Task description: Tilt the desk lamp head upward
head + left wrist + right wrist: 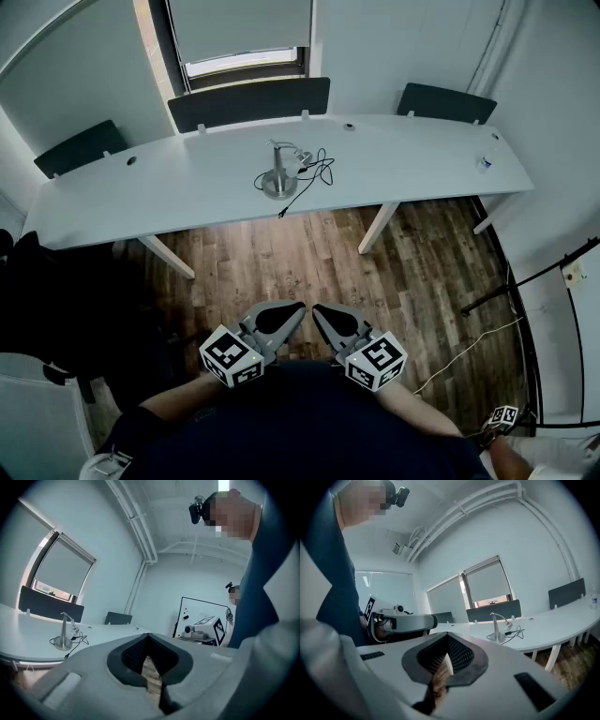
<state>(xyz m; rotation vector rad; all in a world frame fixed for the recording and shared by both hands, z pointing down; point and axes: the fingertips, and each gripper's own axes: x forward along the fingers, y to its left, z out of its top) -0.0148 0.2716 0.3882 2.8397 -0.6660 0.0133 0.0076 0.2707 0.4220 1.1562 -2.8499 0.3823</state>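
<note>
Left tool (300, 306) and right tool (317, 309), both closed on nothing, hang well apart from the desk lamp (279, 176) on the surface (422, 169); steadying its base while raising the head seems wise.

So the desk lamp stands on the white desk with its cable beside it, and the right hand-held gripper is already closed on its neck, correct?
No. The head view shows the right hand-held gripper shut on nothing, near the person's body and far from the desk lamp, which does stand on the white desk with its cable beside it.
</note>
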